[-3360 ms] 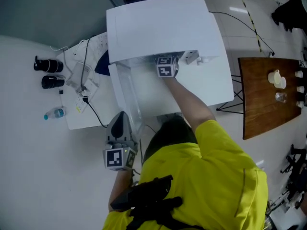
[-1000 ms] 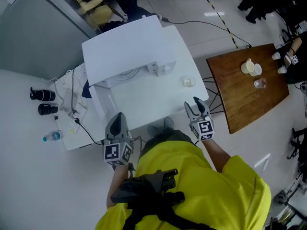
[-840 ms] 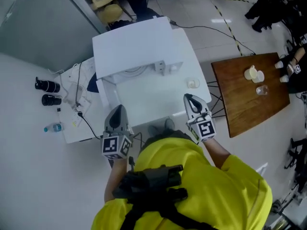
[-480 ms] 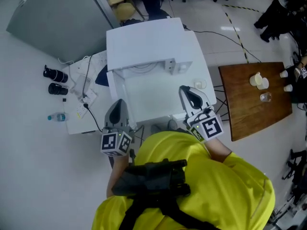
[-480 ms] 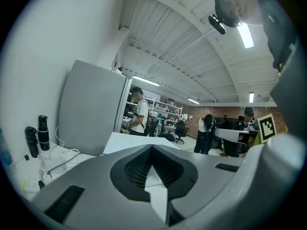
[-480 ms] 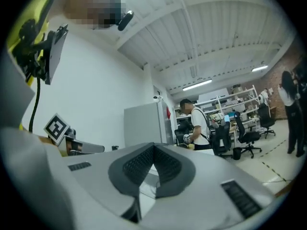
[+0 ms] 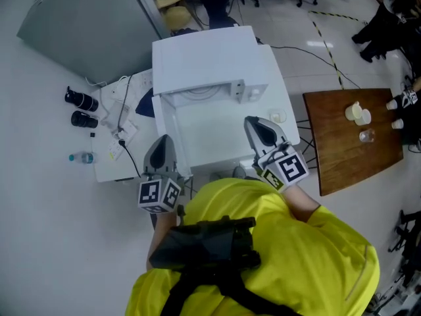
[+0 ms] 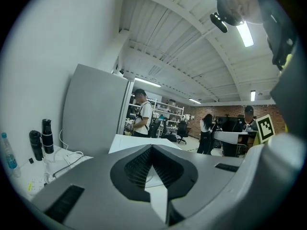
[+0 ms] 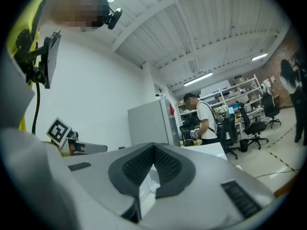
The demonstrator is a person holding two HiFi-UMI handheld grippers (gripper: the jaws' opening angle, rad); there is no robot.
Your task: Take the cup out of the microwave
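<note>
The white microwave (image 7: pixel 204 51) stands at the back of a white table (image 7: pixel 223 137), and its door (image 7: pixel 170 133) appears swung open on the left. A small pale cup (image 7: pixel 277 116) sits on the table to the right of the microwave, apart from both grippers. My right gripper (image 7: pixel 251 120) is shut and empty, held high near my chest, just left of the cup and nearer to me. My left gripper (image 7: pixel 164 139) is also shut and empty, by the door's near end. Both pairs of jaw tips meet, in the left gripper view (image 8: pixel 152 146) and in the right gripper view (image 9: pixel 153 146).
A wooden table (image 7: pixel 342 157) at the right carries small cups (image 7: pixel 358 113). Two black bottles (image 7: pixel 82 108), a water bottle (image 7: pixel 80 157) and cables (image 7: pixel 122 120) lie on the white surface at left. A grey cabinet (image 7: pixel 79 25) stands behind. People stand in the background.
My right gripper left the microwave and stood open near the cup a second ago; it has since shut and risen toward me. The left gripper rose a little. The cup stays on the table.
</note>
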